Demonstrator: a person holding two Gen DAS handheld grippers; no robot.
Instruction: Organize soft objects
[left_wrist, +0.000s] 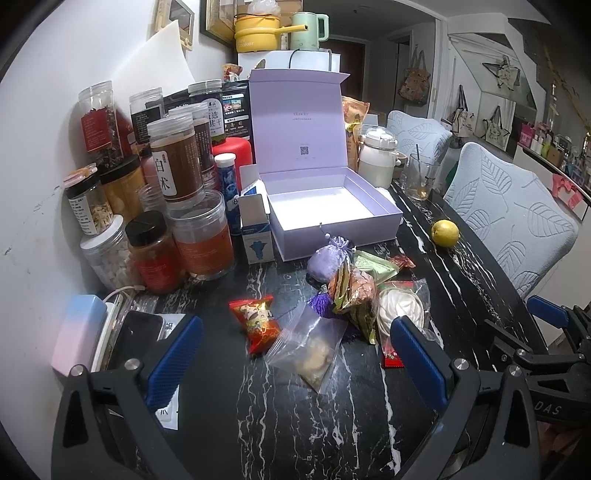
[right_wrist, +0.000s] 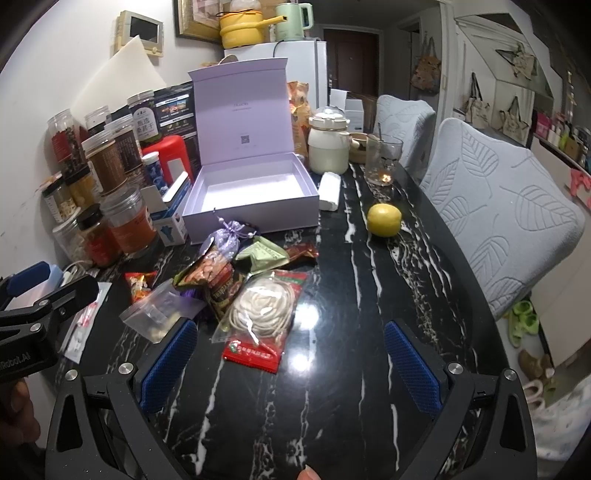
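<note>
Black marble table (right_wrist: 332, 280), noodle packet (right_wrist: 264, 314) lengthwise toward open box (right_wrist: 251, 199), both jaws wide, empty

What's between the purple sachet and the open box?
Bare tabletop separates purple sachet from open box; only the sachet's cord reaches toward it, per the right wrist view.

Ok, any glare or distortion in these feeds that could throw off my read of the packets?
Right wrist view: ceiling lights glare on the glossy table beside the noodle packet. Left wrist view: no strong glare; the clear zip bag looks soft. Both views: fisheye bends the edges, corners are black, and the purple box stays legible.
</note>
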